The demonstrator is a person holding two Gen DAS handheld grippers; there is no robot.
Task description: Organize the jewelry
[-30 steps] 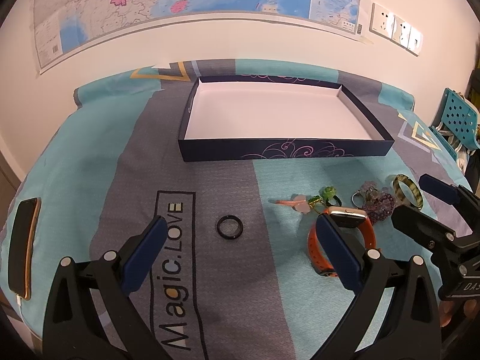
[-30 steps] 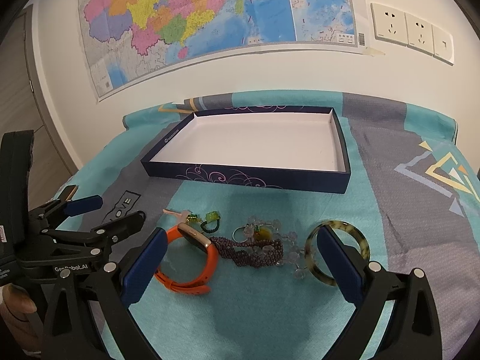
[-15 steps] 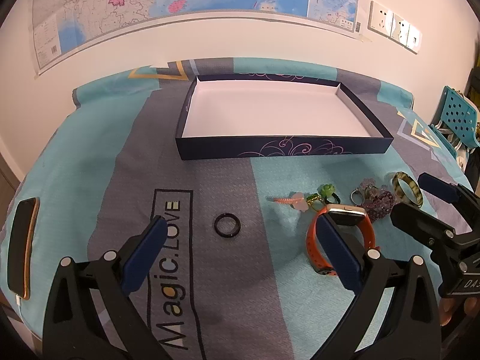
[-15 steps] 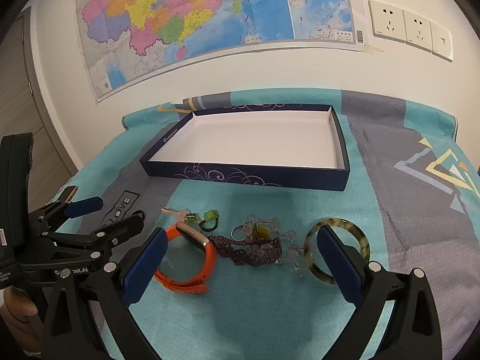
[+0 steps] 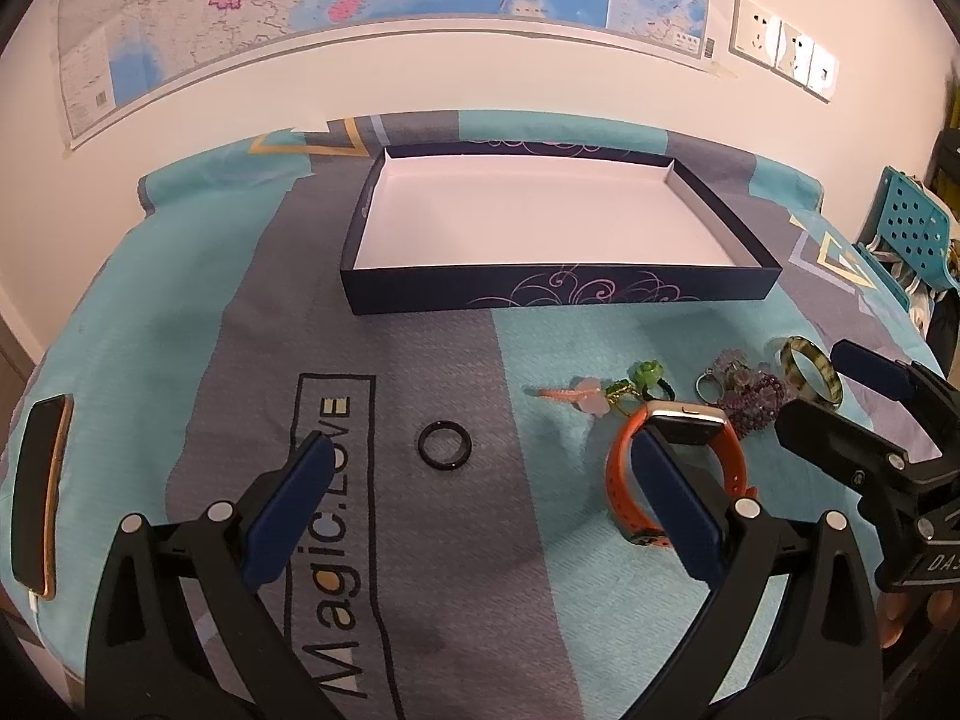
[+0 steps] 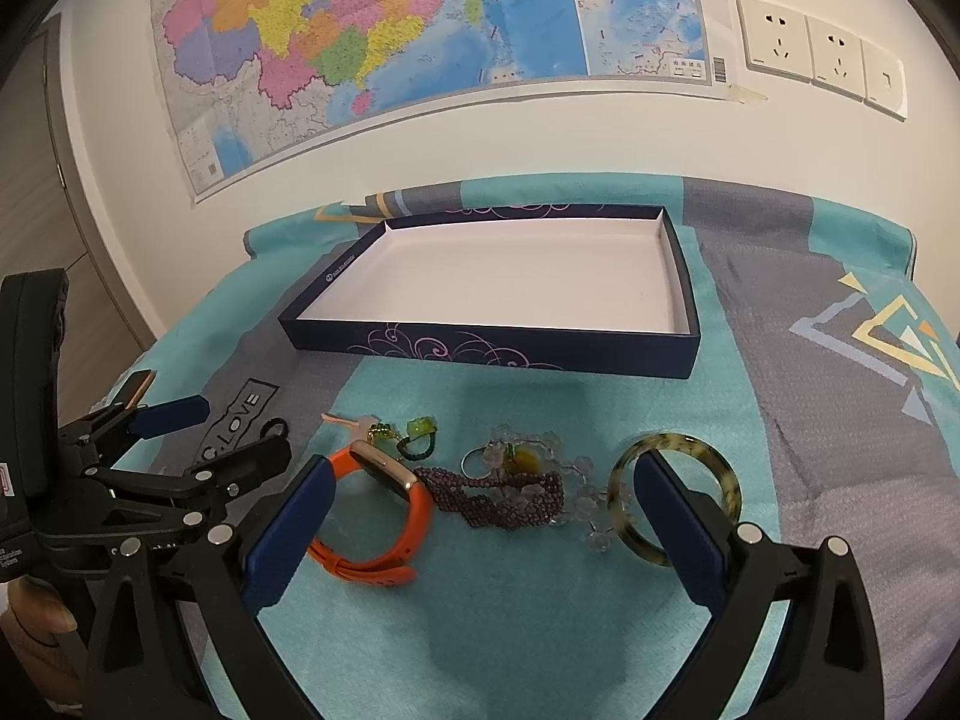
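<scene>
We are holding both the left gripper point(image 5: 480, 498) and right gripper point(image 6: 480, 516) wide, empty, before the orange rubber watch point(image 6: 384, 516), ready for boxing it in the shallow navy cardboard box point(image 6: 492, 348).

Both wrist views look forward, low over the cloth, sharing the tray point(image 5: 558, 294) and jewelry.

The cloth point(image 5: 336, 546) reads "Magic.LOVE" in a black frame, and the right gripper point(image 5: 936, 564) body shows the letters "DAS".
</scene>
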